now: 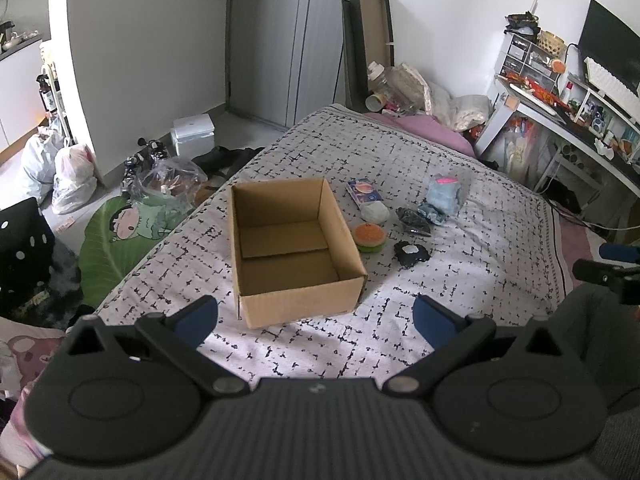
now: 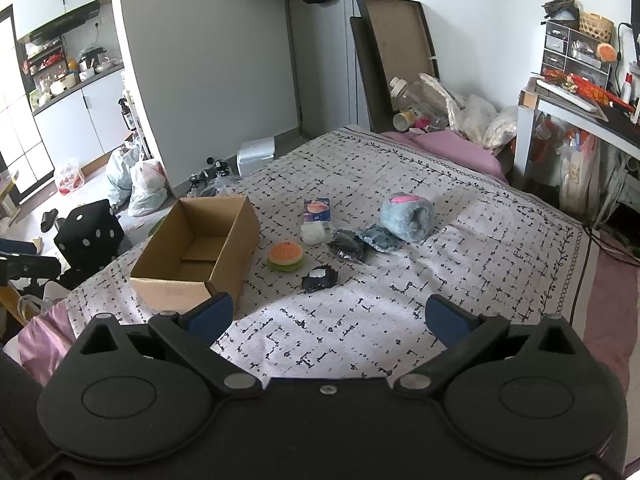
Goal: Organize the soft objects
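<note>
An empty cardboard box (image 1: 288,248) (image 2: 200,256) stands open on the patterned bedspread (image 1: 460,300) (image 2: 460,260). Right of it lie soft items: a burger-shaped toy (image 1: 370,237) (image 2: 285,256), a white bundle (image 1: 375,213) (image 2: 316,233), a blue packet (image 1: 364,191) (image 2: 317,210), a fluffy blue plush (image 1: 444,196) (image 2: 407,216), a dark wrapped item (image 1: 415,221) (image 2: 347,249) and a black pouch (image 1: 411,254) (image 2: 319,279). My left gripper (image 1: 316,322) hovers open before the box. My right gripper (image 2: 329,320) hovers open short of the pouch, nothing between its fingers.
Bags (image 1: 74,178) and a leaf-shaped mat (image 1: 120,236) lie on the floor left of the bed. A desk (image 1: 560,116) with clutter stands at the right. Pillows and bags (image 2: 472,120) pile at the bed's far end.
</note>
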Demonstrator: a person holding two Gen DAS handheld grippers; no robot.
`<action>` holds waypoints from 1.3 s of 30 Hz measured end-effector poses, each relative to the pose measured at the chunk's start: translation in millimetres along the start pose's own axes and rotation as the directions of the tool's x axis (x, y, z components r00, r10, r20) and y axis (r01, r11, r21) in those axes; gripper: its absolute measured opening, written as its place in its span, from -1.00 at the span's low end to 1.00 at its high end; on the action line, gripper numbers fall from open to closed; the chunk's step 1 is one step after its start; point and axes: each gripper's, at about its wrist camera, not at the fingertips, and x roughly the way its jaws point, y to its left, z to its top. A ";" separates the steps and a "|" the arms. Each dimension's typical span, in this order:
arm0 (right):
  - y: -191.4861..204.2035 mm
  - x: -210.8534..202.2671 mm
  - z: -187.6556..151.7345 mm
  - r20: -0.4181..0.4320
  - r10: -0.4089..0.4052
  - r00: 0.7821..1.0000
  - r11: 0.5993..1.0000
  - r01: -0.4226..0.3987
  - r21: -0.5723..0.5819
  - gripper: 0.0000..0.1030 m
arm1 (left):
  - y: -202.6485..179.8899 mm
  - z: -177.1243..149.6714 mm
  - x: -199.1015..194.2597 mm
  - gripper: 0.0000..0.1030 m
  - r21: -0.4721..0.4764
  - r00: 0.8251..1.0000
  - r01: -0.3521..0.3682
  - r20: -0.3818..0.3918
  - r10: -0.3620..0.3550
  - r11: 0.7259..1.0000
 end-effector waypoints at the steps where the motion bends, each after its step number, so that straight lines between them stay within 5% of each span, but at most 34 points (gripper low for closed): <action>1: 0.5 -0.1 0.0 0.000 0.002 1.000 1.000 -0.002 0.000 1.00 | -0.2 0.1 -0.1 1.00 0.004 1.000 -0.001 -0.001 0.001 1.000; 11: 0.0 0.3 -2.0 0.014 0.025 1.000 0.999 -0.025 0.021 1.00 | 0.5 1.8 3.1 1.00 0.002 0.999 0.031 -0.009 -0.031 1.000; 39: -15.9 30.1 6.4 0.011 0.053 0.999 0.999 -0.053 0.009 1.00 | -29.3 48.5 59.7 0.99 0.190 0.998 0.034 -0.060 -0.023 0.981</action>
